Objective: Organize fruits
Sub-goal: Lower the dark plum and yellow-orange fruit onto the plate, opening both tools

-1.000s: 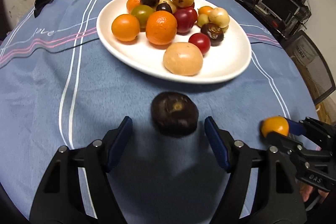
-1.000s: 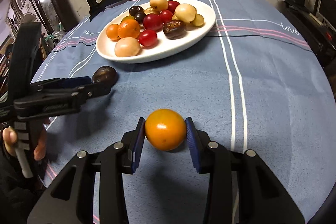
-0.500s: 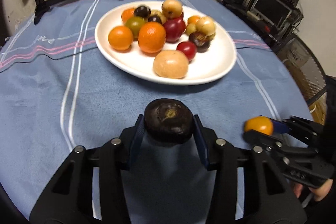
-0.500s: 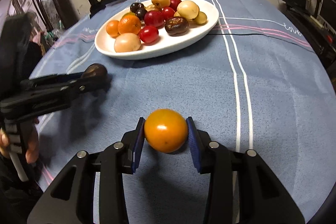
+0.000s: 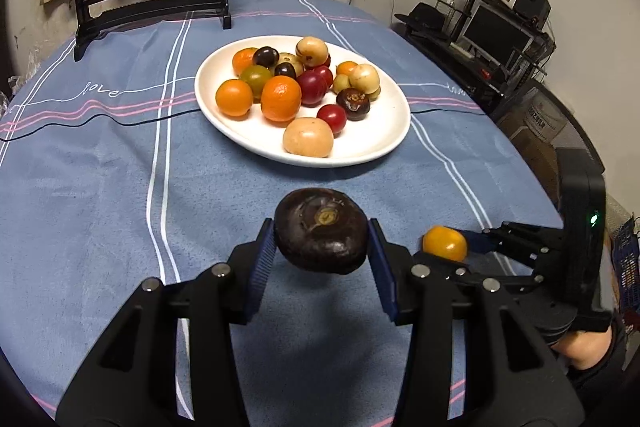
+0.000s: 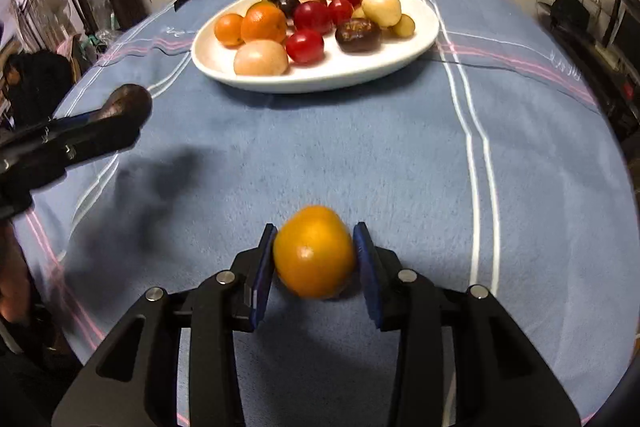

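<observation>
A white plate (image 5: 384,143) holds a heap of orange, red, tan and dark fruits. At six o'clock from it, the left gripper (image 5: 322,259) pinches a dark brown, wrinkled fruit (image 5: 320,229) clear of the blue tablecloth (image 5: 100,187). The right gripper (image 6: 314,267) clamps a glossy orange fruit (image 6: 314,251).

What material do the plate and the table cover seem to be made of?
The plate looks like glazed ceramic: white, smooth, with a soft sheen, though plastic cannot be ruled out. The table cover looks like woven cloth with a matte, slightly fuzzy surface and printed stripes; it lies in soft folds.
</observation>
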Motion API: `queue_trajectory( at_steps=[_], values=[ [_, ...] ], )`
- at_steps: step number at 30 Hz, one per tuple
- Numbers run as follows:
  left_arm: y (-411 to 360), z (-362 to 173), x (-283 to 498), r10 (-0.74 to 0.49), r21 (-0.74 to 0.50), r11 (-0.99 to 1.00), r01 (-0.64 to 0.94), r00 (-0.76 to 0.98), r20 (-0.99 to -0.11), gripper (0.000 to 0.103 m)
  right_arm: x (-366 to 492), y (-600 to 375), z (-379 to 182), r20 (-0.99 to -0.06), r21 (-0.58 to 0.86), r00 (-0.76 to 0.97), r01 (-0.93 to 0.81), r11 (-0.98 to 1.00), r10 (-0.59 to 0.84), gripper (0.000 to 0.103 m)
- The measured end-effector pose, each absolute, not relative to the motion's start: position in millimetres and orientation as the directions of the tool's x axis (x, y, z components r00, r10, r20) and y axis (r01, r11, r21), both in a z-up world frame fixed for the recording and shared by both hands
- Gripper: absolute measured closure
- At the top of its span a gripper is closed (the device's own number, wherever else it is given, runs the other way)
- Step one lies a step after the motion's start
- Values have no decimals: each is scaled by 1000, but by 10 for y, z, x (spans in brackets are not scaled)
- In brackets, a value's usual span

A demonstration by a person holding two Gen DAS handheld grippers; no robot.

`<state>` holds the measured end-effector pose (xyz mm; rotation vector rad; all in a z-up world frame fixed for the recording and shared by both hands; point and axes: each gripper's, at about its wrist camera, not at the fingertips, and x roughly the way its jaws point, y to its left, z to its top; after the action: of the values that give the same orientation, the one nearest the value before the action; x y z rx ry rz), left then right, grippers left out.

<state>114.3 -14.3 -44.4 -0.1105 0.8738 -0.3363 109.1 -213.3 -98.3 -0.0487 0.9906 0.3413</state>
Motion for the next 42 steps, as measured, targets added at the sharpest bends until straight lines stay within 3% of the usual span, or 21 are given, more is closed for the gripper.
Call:
queue_trajectory(
  at_steps=[21, 30, 35, 42],
  values=[
    [33, -379, 1255, -356, -275, 934, 227, 604, -713, 57, 1060, -2338, -732, -741, 196, 600, -237, 952, 302, 66],
    [-256, -116, 2118, -324, -203, 944, 261, 602, -730, 56, 1696, -2221, -338, -692, 140, 645, -321, 937, 325, 66],
    [-443, -142, 2840, -330, -215, 941, 260, 569, -753, 56, 2388, -2068, -475, -741, 141, 583, -350, 926, 333, 66],
    [-593, -336, 3160, -317, -194, 942, 272, 539, -780, 56, 2695, -2006, -607, -760, 148, 554, -362, 921, 340, 66]
  ],
)
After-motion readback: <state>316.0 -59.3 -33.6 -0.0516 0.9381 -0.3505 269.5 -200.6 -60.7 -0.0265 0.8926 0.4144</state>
